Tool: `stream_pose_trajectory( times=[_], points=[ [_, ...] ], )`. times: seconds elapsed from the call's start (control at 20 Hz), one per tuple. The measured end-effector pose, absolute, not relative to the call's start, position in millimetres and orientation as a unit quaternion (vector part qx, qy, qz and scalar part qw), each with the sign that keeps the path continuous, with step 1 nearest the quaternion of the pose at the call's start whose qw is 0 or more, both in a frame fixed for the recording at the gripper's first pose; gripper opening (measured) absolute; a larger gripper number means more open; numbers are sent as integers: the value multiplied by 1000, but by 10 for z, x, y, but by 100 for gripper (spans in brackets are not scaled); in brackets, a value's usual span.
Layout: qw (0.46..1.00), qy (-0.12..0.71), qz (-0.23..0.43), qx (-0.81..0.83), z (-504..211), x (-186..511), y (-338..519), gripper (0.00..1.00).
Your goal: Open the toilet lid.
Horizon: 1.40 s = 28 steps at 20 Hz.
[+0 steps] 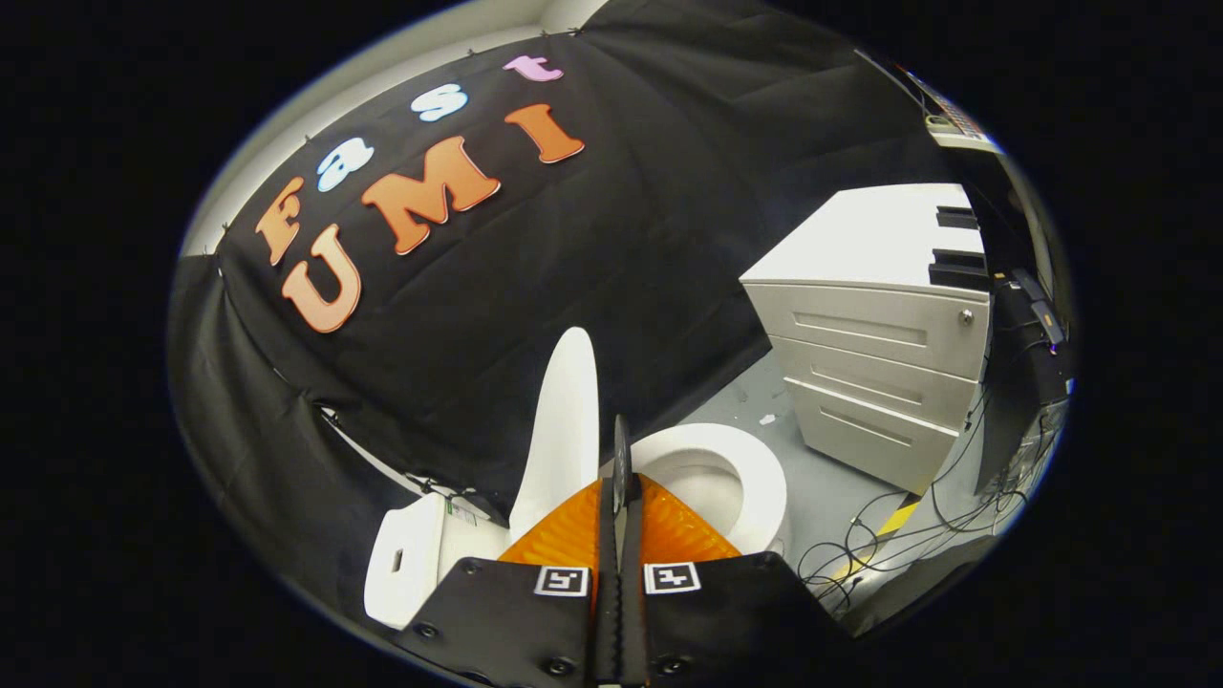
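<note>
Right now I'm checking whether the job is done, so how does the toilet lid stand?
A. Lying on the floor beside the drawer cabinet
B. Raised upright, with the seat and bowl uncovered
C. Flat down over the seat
B: the toilet lid stands upright beside the uncovered seat, just beyond the gripper, whose fingers are closed together on nothing.

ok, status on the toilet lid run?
Gripper shut, holding nothing, fingers pressed together. Toilet lid raised upright just ahead of them, seat and bowl exposed. Nothing in the way; drawer cabinet stands beyond.
</note>
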<state>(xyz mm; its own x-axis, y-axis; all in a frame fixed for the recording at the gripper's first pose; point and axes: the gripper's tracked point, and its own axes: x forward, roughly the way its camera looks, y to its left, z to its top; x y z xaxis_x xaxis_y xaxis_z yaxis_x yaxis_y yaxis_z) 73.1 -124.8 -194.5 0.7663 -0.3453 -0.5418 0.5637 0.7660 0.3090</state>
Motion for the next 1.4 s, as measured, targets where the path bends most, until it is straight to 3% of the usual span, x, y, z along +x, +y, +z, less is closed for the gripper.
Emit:
stream_pose_trajectory(
  times=[0.3, 0.4, 0.6, 0.7, 1.0, 1.15, 1.25, 1.3, 1.4],
  points=[
    [921, 288, -217, 143, -2057, 829, -756, 8],
    [944, 247, -110, 191, -1889, 1175, -52, 8],
    [947, 315, -24, 59, -2013, 1264, 925, 8],
    [946, 320, -43, 44, -1920, 1234, 890, 8],
    [916, 290, -199, 192, -2323, 465, -1086, 8],
    [900, 256, -237, 260, -2547, 180, -1848, 10],
    [880, 264, -262, 295, -2788, -66, -2145, 29],
    [867, 271, -276, 315, -2897, -163, -2250, 49],
    [839, 278, -306, 352, -3175, -318, -2500, 63]
  ],
)
